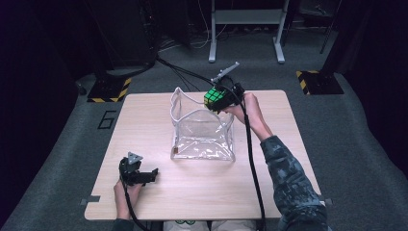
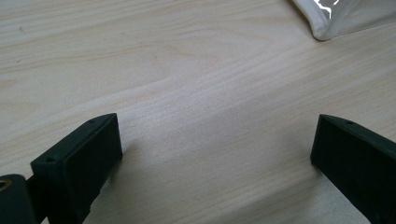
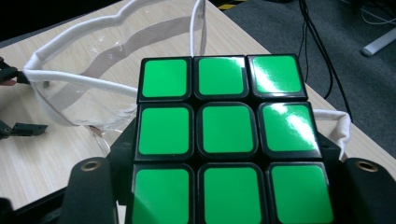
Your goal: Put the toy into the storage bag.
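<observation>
Jaws of the left gripper stand released, parked at the lower left on the pale wooden table. Centre frame sits the clear plastic pouch with white trim. Beyond it, the right gripper clenches the green-faced puzzle cube above the pouch's far rim; I'd centre it over the mouth before lowering.

The left gripper rests low over the near left part of the table, held by the left hand, its two black jaws standing wide apart. The right forearm, in a dark patterned sleeve, stretches forward and lifts the right gripper, whose jaws are clamped on a Rubik's cube.
</observation>
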The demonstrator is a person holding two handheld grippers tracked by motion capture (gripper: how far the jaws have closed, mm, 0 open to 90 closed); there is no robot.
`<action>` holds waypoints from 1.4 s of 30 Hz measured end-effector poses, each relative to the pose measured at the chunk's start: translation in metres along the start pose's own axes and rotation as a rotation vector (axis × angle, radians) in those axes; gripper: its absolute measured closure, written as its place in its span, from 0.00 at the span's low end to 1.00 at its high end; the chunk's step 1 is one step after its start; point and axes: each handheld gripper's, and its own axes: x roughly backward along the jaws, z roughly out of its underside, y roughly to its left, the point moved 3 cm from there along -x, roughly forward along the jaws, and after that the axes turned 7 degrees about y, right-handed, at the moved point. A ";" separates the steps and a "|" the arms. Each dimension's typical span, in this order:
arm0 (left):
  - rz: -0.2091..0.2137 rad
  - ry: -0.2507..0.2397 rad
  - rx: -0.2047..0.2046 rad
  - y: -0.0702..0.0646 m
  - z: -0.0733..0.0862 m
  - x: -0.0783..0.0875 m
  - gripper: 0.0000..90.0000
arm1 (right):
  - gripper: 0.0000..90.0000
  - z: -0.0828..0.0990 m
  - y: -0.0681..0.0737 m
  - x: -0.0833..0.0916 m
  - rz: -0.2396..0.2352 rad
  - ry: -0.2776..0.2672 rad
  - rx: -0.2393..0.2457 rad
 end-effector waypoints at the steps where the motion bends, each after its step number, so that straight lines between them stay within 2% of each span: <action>1: 0.000 0.000 -0.001 0.000 0.000 0.000 0.02 | 0.37 0.000 -0.001 -0.002 0.002 0.001 -0.003; 5: 0.000 -0.001 0.000 0.000 0.000 0.000 0.02 | 0.37 0.000 -0.004 -0.008 0.003 0.019 -0.022; 10: -0.001 -0.001 0.000 0.000 0.000 0.000 0.02 | 0.37 0.000 -0.010 -0.016 0.007 0.029 -0.020; 13: -0.001 -0.001 0.000 0.000 0.000 0.000 0.02 | 0.37 0.001 -0.011 -0.021 0.002 0.052 -0.042; 15: -0.001 -0.001 0.000 0.000 0.000 0.000 0.02 | 0.37 0.001 -0.012 -0.025 0.002 0.047 -0.039; 29: 0.000 -0.001 0.000 0.000 0.000 0.000 0.02 | 0.36 0.002 -0.015 -0.035 0.000 0.076 -0.070; 31: 0.000 -0.001 0.000 0.000 0.000 0.000 0.02 | 0.34 0.002 -0.016 -0.035 -0.005 0.072 -0.069; 34: 0.000 -0.001 0.000 0.000 0.000 0.000 0.02 | 0.17 0.001 -0.014 -0.031 0.012 0.061 -0.077; 36: 0.001 -0.002 0.002 0.000 0.000 0.000 0.02 | 0.15 0.002 -0.013 -0.030 0.009 0.062 -0.079; 38: 0.001 -0.003 0.001 0.000 0.000 0.000 0.03 | 0.09 0.002 -0.010 -0.027 -0.004 0.053 -0.079; 42: 0.001 -0.003 0.002 0.000 0.000 0.000 0.03 | 0.04 0.004 0.000 -0.017 -0.007 0.037 -0.047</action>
